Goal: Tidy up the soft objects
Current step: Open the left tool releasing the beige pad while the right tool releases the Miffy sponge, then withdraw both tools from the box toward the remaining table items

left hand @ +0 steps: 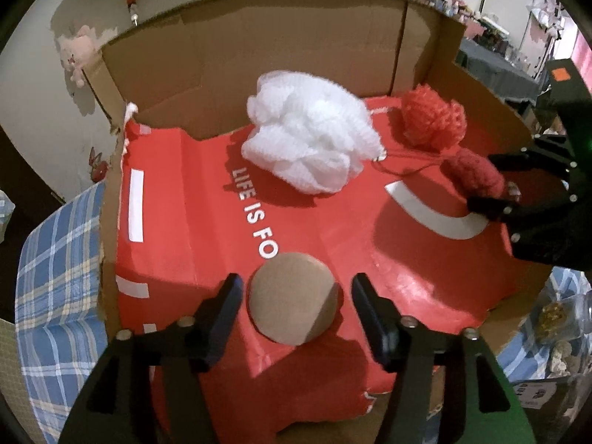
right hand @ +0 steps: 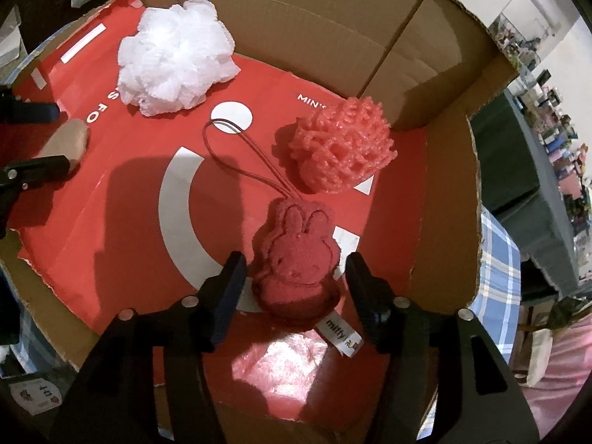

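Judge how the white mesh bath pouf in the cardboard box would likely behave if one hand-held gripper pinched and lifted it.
The white mesh bath pouf is bunched open netting, so it would probably squash between the pads and feel very light for its bulk. Its ruffled folds should catch rather than slip. Resting on the red bag, it looks unlikely to roll far if nudged.

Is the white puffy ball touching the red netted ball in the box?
Apart. In the right wrist view, bare red liner shows between the white puff and the red mesh ball.
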`<state>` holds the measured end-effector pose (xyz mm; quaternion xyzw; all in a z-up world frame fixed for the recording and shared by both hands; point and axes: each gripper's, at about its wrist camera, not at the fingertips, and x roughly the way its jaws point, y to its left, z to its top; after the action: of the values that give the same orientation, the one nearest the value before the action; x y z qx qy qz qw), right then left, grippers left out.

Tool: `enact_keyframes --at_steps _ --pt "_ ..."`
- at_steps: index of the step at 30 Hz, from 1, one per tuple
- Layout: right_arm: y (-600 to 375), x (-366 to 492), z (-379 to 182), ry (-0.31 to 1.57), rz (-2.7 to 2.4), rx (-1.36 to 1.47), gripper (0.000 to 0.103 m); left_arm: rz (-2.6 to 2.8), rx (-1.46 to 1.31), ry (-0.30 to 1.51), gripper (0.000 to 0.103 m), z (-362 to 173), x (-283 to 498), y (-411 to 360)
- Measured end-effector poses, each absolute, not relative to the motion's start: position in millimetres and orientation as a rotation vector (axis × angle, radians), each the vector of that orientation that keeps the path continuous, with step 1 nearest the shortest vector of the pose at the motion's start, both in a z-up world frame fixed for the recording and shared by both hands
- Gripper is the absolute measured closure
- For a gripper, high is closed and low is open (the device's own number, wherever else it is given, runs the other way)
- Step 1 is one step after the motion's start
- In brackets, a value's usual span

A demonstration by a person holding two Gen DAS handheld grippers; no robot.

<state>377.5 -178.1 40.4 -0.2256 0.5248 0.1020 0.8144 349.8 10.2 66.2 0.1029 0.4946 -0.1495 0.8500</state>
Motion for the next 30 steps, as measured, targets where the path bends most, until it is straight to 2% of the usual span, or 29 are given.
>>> enact_keyframes --at_steps 2,13,15,20,23,26,30 --pt "-177.2 375.1 43.4 1.110 0.218 -0.485 0.035 -0.321 0.220 1.015 0.032 74.1 345.6 9.4" --pt "-188.6 350.0 90.2 1.024 0.211 -0.410 0.035 -0.336 0.189 0.865 0.013 120.1 305.2 5.8" --pt "-191.5 341.7 102.5 0.998 0.214 -0.384 0.030 -0.339 0.180 0.825 0.011 132.1 293.4 5.1" --pt "-195.2 304.4 145.4 0.894 0.243 -0.310 0.029 -0.332 0.143 0.726 0.005 161.8 257.3 7.9" --pt "-197.1 279.3 166.7 0.830 0.254 -0.290 0.024 -0.318 0.124 0.648 0.000 180.6 229.2 10.2" --pt "-193.5 242.5 189.0 0.740 0.260 -0.278 0.013 -0.312 0.109 0.563 0.000 195.7 196.0 11.3" --pt "-193.2 190.4 210.1 0.616 0.268 -0.235 0.012 -0.298 0.094 0.484 0.000 205.6 155.7 12.7"
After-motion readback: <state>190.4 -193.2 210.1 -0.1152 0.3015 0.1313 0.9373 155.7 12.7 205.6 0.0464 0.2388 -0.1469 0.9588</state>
